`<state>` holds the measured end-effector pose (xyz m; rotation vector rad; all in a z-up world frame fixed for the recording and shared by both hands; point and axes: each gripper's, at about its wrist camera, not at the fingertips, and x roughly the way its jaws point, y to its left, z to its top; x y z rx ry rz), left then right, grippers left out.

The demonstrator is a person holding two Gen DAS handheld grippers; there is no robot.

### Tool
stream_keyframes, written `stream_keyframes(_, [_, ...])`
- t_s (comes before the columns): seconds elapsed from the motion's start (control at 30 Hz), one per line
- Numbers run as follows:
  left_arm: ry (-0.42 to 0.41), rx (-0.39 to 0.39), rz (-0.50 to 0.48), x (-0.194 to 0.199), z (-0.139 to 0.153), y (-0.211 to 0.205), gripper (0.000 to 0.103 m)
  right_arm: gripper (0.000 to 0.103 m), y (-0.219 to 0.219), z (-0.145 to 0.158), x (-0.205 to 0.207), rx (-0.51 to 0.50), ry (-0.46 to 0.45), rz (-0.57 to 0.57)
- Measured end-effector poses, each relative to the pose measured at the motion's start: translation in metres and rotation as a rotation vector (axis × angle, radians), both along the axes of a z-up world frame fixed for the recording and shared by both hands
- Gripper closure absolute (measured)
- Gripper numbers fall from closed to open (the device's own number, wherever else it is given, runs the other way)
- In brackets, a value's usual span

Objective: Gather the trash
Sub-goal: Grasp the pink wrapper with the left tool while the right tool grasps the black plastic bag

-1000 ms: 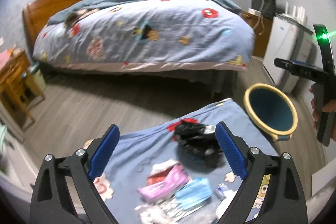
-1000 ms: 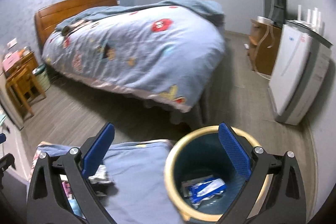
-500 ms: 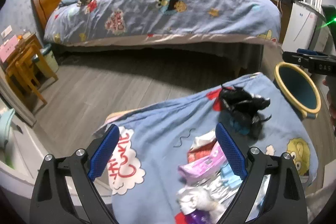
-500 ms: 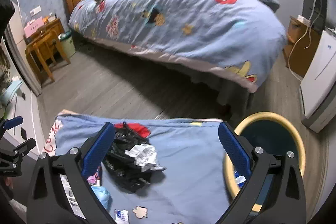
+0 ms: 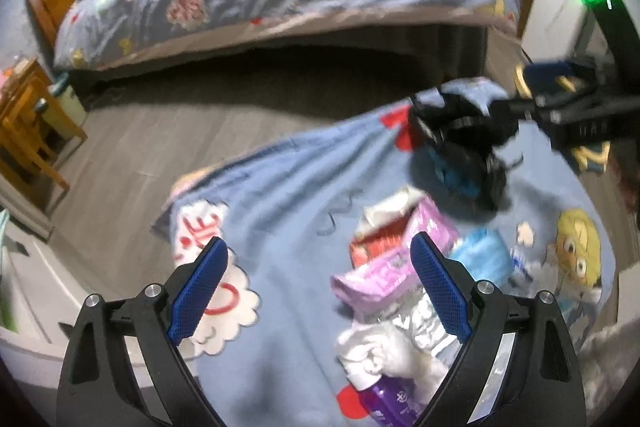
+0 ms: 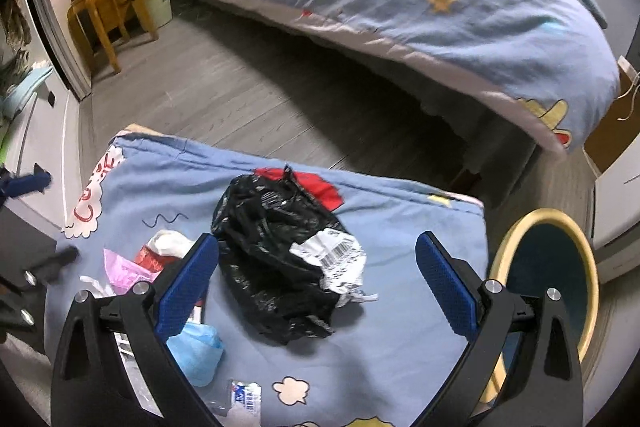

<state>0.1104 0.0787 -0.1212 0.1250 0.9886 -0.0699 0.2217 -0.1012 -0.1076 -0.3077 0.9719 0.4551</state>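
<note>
Both grippers' fingers spread, empty; black bag lengthwise away from right gripper.

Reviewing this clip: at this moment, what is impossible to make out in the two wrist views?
- Bin contents: right wrist view, interior dark and partly behind the right tongs.
- Bin in left wrist view: nearly all hidden behind the other tool.
- Wrapper pile: left wrist view, motion blur; print unreadable, lower part behind the left tongs.
- Black bag contents: opaque plastic.
- Label text: too small.
</note>
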Motion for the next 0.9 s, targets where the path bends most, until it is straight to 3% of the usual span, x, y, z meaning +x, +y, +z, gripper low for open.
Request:
stream_keyframes(0.17, [0.078,-0.019,-0.076,0.001,-0.024,-0.018,0.012,0.014,0.003,-0.010,0.000,-0.002,0.042,0.020])
stream_keyframes(0.27, [0.097,0.021,-0.123,0.002,-0.034,-0.033,0.015,0.025,0.006,-0.017,0.000,-0.007,0.070,0.041])
stream_keyframes(0.47, [0.147,0.014,-0.154,0.006,-0.045,-0.042,0.036,0.040,0.019,-0.028,-0.003,-0.057,0.072,0.098])
stream_keyframes(0.67, [0.196,0.036,-0.179,0.007,-0.054,-0.047,0.063,0.074,0.028,-0.035,-0.005,-0.107,0.068,0.139])
stream_keyframes(0.83, [0.179,0.077,-0.215,0.007,-0.047,-0.053,0.083,0.088,0.022,-0.030,-0.003,-0.088,0.070,0.136])
stream_keyframes(0.9, [0.166,0.070,-0.219,0.007,-0.041,-0.053,0.086,0.094,0.018,-0.025,-0.003,-0.075,0.066,0.129])
